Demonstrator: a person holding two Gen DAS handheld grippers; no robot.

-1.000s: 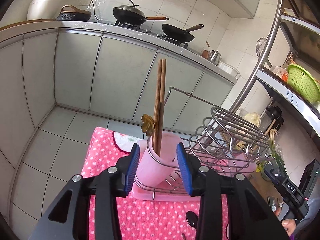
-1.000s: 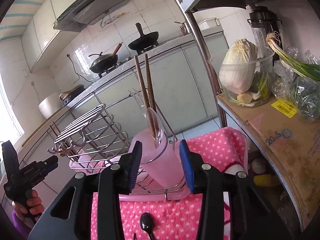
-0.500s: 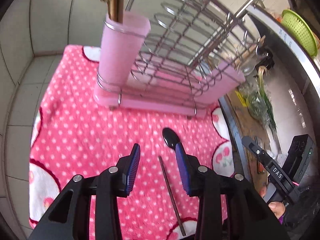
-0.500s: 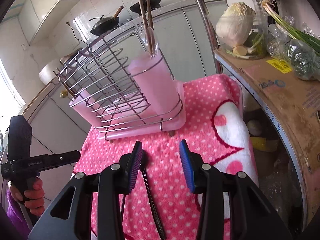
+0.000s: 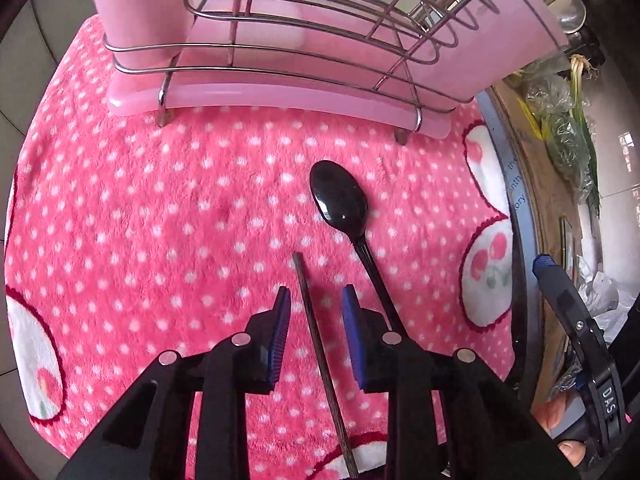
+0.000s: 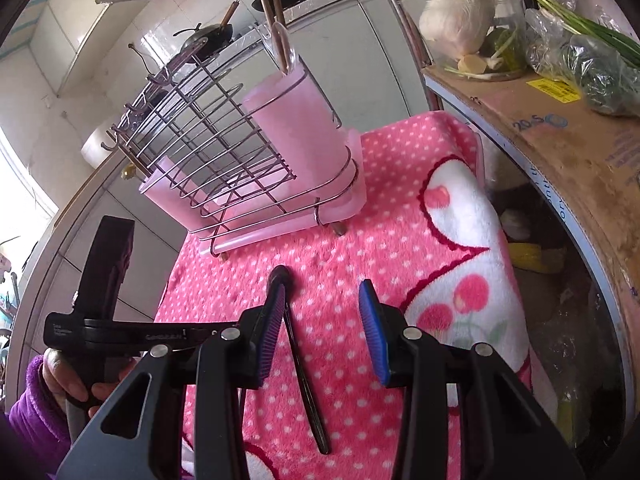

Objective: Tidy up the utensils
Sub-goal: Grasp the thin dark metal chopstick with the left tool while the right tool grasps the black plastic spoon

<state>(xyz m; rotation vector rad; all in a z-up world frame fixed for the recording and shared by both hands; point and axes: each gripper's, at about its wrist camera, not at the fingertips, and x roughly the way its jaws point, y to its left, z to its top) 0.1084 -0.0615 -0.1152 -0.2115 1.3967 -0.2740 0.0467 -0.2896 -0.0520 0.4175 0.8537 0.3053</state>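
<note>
Left wrist view: the left gripper [image 5: 313, 314] hangs spread astride a single chopstick [image 5: 316, 332], lined up for pinching. At one o'clock lies the black spoon [image 5: 346, 208]. The right gripper [image 6: 326, 316] is likewise spread, empty. At twelve o'clock, the pink rack [image 5: 280, 96] awaits utensils.

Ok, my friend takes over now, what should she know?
Left gripper: open, low over the cloth, fingers either side of the loose chopstick, not gripping.
Right gripper: open, empty, with the black spoon between its fingers.
Done: two chopsticks and a clear spoon stand in the pink cup on the rack.
Left: put the chopstick and the black spoon in the cup.
</note>
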